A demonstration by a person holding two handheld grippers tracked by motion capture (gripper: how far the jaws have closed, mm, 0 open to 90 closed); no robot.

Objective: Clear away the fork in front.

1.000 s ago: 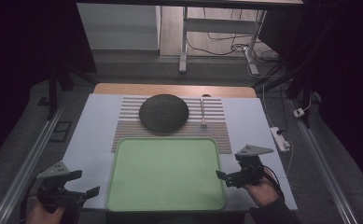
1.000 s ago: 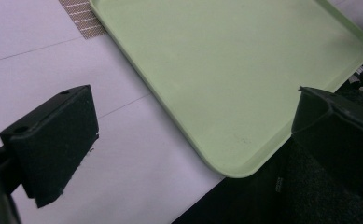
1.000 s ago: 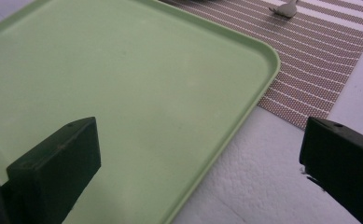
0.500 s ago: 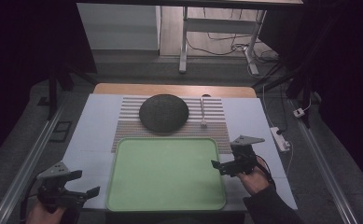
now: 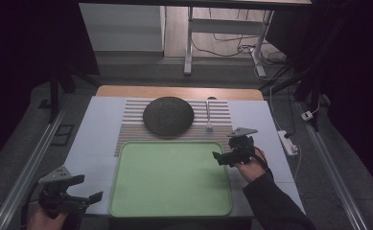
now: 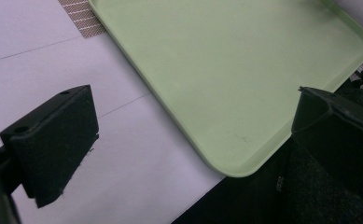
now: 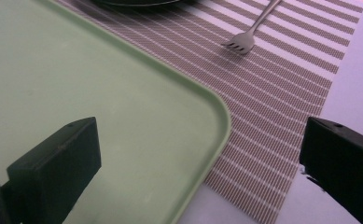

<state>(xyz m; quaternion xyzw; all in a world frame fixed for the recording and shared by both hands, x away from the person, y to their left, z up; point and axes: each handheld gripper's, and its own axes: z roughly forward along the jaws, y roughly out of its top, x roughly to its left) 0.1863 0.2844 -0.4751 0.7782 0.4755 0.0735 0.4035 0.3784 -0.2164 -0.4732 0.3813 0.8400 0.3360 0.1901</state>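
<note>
High view: bare pale-green tray, rounded corners

One tray, one dark plate, one fork, one striped mat, two grippers.

Nothing readable is showing up anywhere here, honestly. The green tray is looking totally plain, with no logo or number on it. The striped placemat is just carrying its woven lines, the dark plate and the fork are showing no marks I can make out, and the white worktop is sitting there without any label. There are a few tiny specks near the tray's corner in the left gripper view, but they're not forming letters.
</note>
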